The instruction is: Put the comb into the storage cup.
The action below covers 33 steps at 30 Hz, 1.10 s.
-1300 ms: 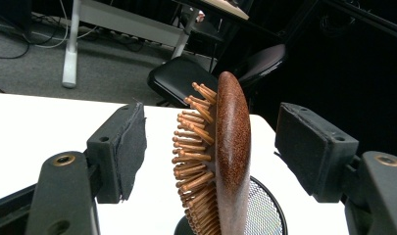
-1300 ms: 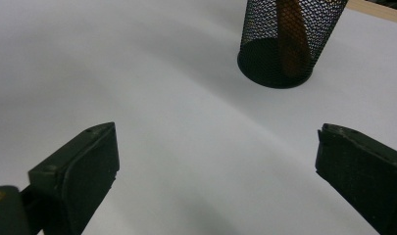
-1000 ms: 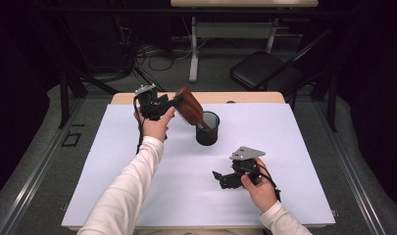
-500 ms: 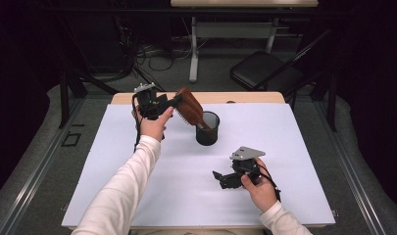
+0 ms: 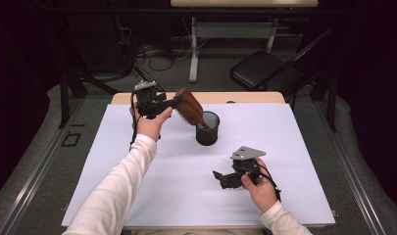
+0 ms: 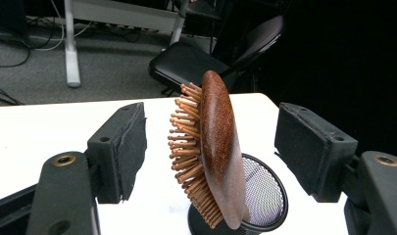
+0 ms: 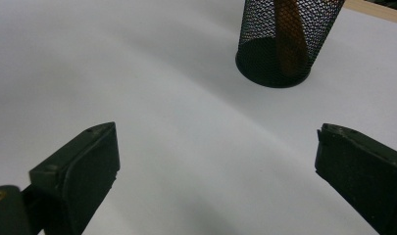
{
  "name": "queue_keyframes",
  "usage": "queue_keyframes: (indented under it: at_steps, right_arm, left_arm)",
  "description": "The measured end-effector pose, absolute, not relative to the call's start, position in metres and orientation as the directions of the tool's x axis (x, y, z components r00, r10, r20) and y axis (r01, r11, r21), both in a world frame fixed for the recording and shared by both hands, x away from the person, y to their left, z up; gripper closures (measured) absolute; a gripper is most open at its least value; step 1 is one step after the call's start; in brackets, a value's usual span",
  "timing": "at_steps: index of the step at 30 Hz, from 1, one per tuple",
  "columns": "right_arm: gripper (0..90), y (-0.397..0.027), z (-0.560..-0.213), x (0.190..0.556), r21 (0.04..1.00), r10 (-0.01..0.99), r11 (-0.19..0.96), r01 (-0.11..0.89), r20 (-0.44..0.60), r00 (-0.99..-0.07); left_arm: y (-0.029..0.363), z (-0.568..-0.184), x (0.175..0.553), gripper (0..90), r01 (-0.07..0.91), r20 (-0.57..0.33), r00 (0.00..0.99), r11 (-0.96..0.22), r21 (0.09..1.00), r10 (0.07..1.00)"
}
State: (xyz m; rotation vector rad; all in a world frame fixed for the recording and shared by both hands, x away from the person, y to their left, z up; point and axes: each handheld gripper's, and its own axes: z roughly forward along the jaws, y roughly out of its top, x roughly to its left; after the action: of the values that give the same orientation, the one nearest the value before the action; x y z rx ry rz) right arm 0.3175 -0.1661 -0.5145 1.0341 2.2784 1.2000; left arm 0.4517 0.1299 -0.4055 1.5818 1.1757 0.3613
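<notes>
A brown wooden hairbrush [image 5: 188,105] stands with its handle in a black mesh cup [image 5: 207,128] and leans left, bristles facing down-left. My left gripper [image 5: 169,103] is held above the table's far left, jaws pointing right at the brush head. In the left gripper view the brush [image 6: 218,147] sits between the two pads of the left gripper [image 6: 211,115] with a gap on each side, the cup [image 6: 264,196] below it. My right gripper [image 5: 219,178] rests open on the white sheet at the near right. In the right gripper view the right gripper [image 7: 213,142] is empty and faces the cup [image 7: 284,44].
A white sheet [image 5: 137,147] covers the table, with a wooden edge [image 5: 245,97] at the far side. Beyond the table stand a black chair [image 5: 264,71] and a desk's white leg [image 5: 193,54] on the grey floor.
</notes>
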Motion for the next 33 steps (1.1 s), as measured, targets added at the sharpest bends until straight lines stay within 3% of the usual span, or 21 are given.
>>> queue_keyframes:
  at_steps: [19,33]
  right_arm:
    - [2.9,-0.166,-0.515,0.318,0.82,0.748,0.369,0.437,0.017,-0.664]
    - [2.9,-0.167,-0.515,0.318,0.82,0.749,0.369,0.438,0.017,-0.663]
  left_arm:
    - [0.138,-0.401,0.455,28.0,0.492,-0.294,0.498,0.013,0.87,0.816]
    - [0.142,-0.402,0.457,24.2,0.439,-0.227,0.561,-0.053,0.897,0.796]
